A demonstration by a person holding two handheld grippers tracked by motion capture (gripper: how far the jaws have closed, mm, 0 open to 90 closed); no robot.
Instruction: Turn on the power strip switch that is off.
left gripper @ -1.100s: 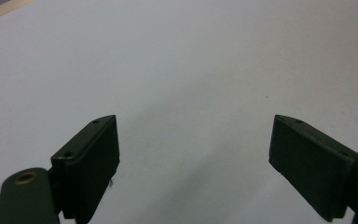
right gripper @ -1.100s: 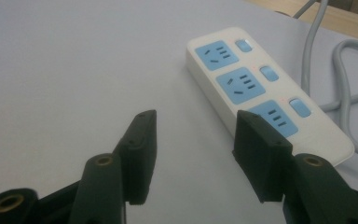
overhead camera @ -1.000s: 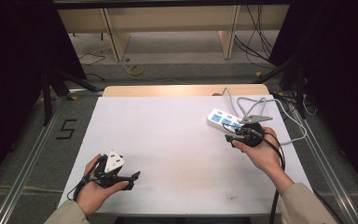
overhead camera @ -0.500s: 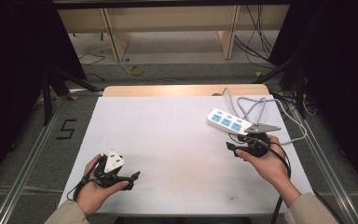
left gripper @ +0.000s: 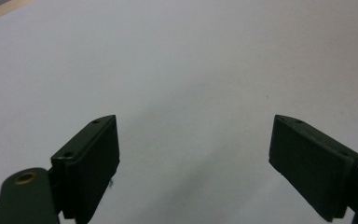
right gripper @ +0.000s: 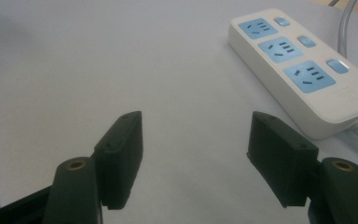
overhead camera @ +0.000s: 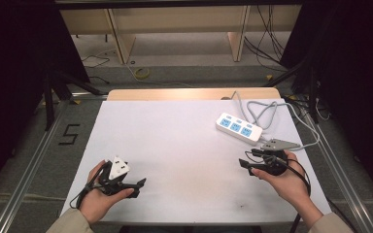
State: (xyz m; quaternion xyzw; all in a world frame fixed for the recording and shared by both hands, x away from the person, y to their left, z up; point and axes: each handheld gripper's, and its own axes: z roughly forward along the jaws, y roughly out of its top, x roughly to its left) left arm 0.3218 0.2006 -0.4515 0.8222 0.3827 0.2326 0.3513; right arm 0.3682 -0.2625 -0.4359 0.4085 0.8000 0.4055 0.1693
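Left gripper [left gripper: 193, 163] sitting low over bare white table [overhead camera: 175, 141], jaws spread wide, gripping nothing. Right gripper [right gripper: 193, 158] also gaping, holding nothing. White power strip [right gripper: 303, 70] with 3 blue sockets lying just ahead-right of right gripper, not touching; grey cord [overhead camera: 267, 109] looping behind it.

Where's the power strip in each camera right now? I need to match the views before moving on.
High view: the power strip lies on the right of the table, beyond the right gripper.
Right gripper view: the power strip sits upper right, just past the open jaws.
Left gripper view: not in it; open jaws over the white tabletop.
Shared landmark: its three blue sockets.
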